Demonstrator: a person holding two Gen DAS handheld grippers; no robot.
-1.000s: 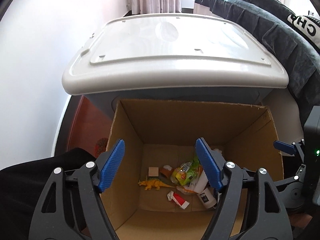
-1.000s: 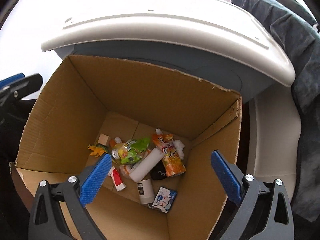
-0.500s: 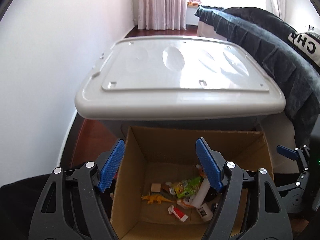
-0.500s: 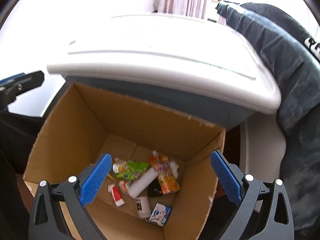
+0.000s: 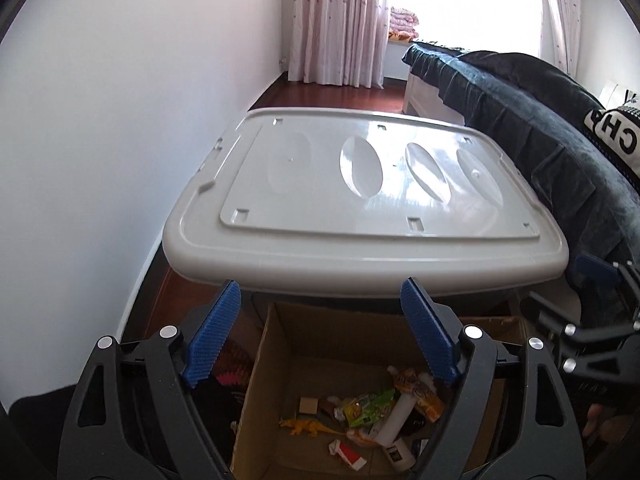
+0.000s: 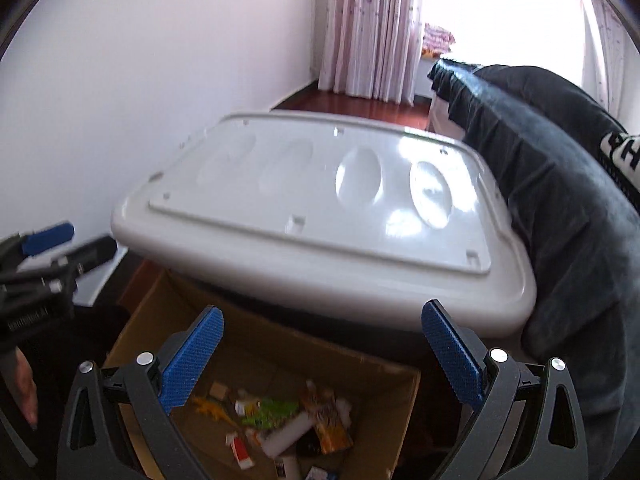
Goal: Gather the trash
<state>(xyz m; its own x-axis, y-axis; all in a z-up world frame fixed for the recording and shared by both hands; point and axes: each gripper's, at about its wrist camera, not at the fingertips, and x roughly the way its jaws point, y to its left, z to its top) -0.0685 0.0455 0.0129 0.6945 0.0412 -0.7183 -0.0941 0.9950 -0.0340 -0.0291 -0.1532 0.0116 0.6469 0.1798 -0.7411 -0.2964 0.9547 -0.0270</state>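
Note:
An open cardboard box (image 5: pixel 256 392) (image 6: pixel 132 340) stands on the floor below both grippers. Its bottom holds several pieces of trash: a green wrapper (image 5: pixel 366 404) (image 6: pixel 272 410), an orange juice pouch (image 5: pixel 420 390) (image 6: pixel 328 426), a white tube (image 5: pixel 394 418) (image 6: pixel 286 436), a small red-and-white tube (image 5: pixel 348 454) (image 6: pixel 240 450) and a yellow toy dinosaur (image 5: pixel 306 426) (image 6: pixel 210 408). My left gripper (image 5: pixel 318 336) is open and empty, high above the box. My right gripper (image 6: pixel 322 356) is open and empty too, also above the box.
A large grey storage bin with a white lid (image 5: pixel 360 208) (image 6: pixel 320 216) stands right behind the box. A bed with a dark blanket (image 5: pixel 540 120) (image 6: pixel 560 184) runs along the right. A white wall (image 5: pixel 120 120) is on the left, curtains (image 5: pixel 340 20) at the far end.
Both grippers have risen and pulled back from the box, so it sits lower and smaller in view and the bin lid and room show more. Both stayed open.

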